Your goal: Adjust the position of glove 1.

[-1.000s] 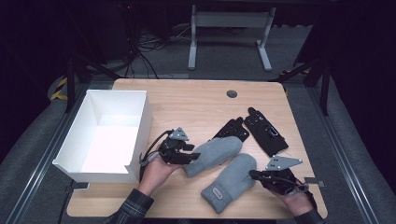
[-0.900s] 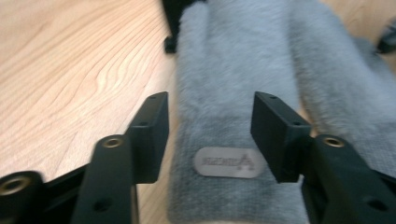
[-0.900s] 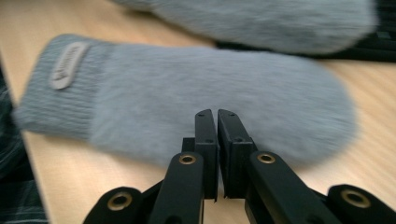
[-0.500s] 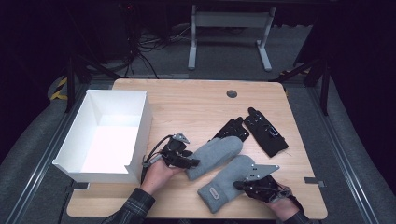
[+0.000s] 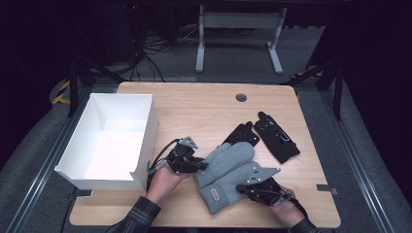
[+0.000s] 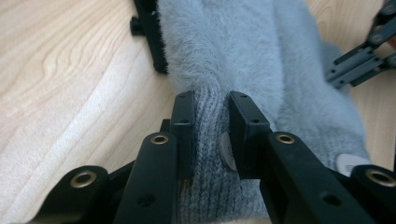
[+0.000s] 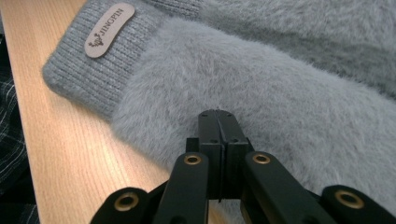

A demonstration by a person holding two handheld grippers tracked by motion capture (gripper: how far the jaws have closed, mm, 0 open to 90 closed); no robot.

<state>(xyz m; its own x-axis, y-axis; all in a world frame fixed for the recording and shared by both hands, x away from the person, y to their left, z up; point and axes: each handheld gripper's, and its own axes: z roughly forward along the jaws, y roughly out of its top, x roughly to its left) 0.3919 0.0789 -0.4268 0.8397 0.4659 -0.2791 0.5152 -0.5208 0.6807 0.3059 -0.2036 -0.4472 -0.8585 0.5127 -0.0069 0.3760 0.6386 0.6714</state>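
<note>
jaws: l gripper (image 6: 210, 135) just closed, pinching grey mitten (image 6: 205, 56) cuff; r gripper (image 7: 218, 122) pressed together on 2nd mitten (image 7: 261, 93).

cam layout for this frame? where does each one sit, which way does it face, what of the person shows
High view: above the person's side, facing forward and down on the table; both hands and grippers show.
Left gripper view: on the left gripper, looking along its jaws, which have just been closing on a grey mitten's knit cuff.
Right gripper view: on the right gripper, jaws shut against the labelled mitten.
Shared: all show the mittens.
</note>
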